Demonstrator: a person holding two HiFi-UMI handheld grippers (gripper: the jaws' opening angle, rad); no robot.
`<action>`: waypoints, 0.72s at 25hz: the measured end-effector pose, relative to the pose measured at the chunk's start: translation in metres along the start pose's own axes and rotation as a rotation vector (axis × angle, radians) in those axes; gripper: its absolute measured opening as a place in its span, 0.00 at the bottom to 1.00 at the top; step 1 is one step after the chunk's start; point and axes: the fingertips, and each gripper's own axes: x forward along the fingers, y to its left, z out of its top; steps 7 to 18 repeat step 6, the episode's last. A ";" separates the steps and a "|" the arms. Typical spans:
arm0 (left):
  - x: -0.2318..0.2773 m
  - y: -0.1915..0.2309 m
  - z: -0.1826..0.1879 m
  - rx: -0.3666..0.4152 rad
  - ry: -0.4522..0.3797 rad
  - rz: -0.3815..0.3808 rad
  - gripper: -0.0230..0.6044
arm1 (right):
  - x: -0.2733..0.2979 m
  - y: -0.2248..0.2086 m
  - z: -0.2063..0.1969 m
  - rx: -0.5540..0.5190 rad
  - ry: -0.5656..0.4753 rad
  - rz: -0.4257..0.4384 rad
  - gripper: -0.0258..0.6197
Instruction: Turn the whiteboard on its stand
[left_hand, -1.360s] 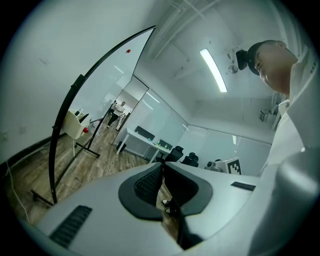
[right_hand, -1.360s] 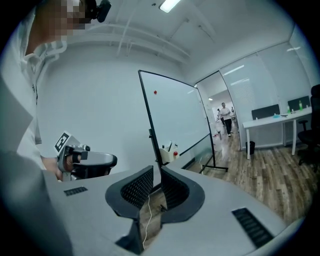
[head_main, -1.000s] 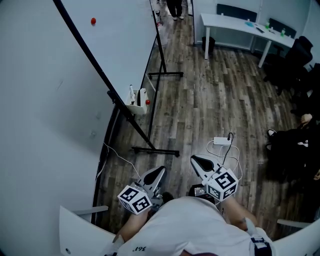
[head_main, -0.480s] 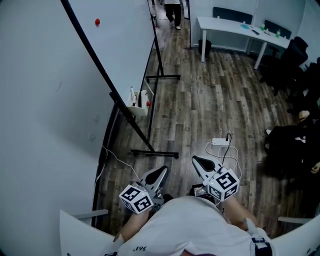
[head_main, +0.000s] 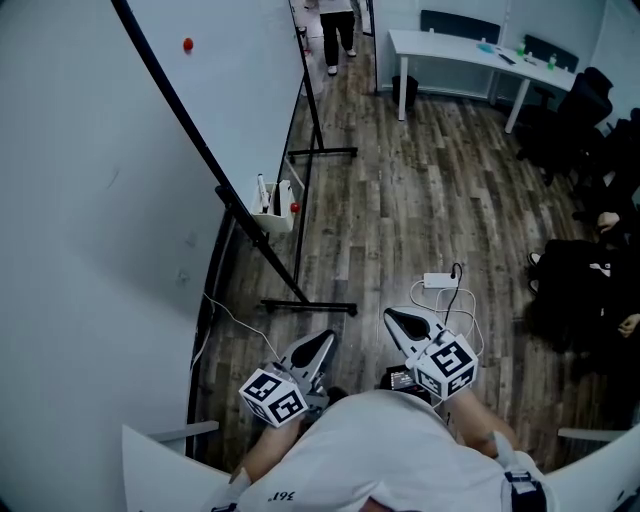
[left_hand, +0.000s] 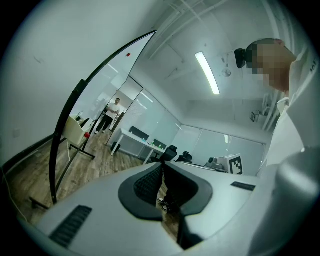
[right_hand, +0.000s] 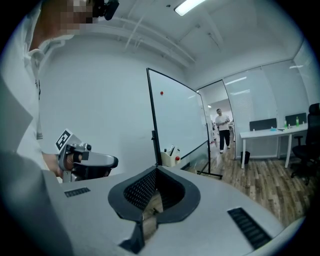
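The whiteboard (head_main: 240, 70) is a large white panel in a black frame, standing upper left on a black stand (head_main: 312, 305) with floor bars. A small tray (head_main: 272, 212) with markers hangs at its lower edge, and a red magnet (head_main: 187, 44) sticks to the board. My left gripper (head_main: 320, 343) and right gripper (head_main: 395, 320) hover low, short of the stand's near foot, touching nothing. Both are shut with nothing between the jaws. In the left gripper view the board (left_hand: 107, 75) curves off to the left; in the right gripper view the board (right_hand: 177, 122) stands ahead, with the left gripper (right_hand: 97, 162) beside it.
A power strip (head_main: 441, 281) with cables lies on the wood floor just ahead of my right gripper. A white desk (head_main: 470, 50) stands at the back, dark office chairs (head_main: 590, 110) and a black bag (head_main: 580, 300) at the right. A person (head_main: 338, 25) walks far behind the board.
Both grippers stay where they were, still shut. The person at the back has walked a little nearer.
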 end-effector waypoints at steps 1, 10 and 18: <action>0.000 0.001 0.000 -0.001 -0.001 0.001 0.07 | 0.001 0.000 0.000 -0.004 0.003 0.000 0.08; 0.004 0.003 0.002 -0.013 -0.007 0.017 0.07 | 0.001 -0.004 0.000 -0.023 0.009 -0.002 0.08; 0.004 0.003 0.002 -0.013 -0.007 0.017 0.07 | 0.001 -0.004 0.000 -0.023 0.009 -0.002 0.08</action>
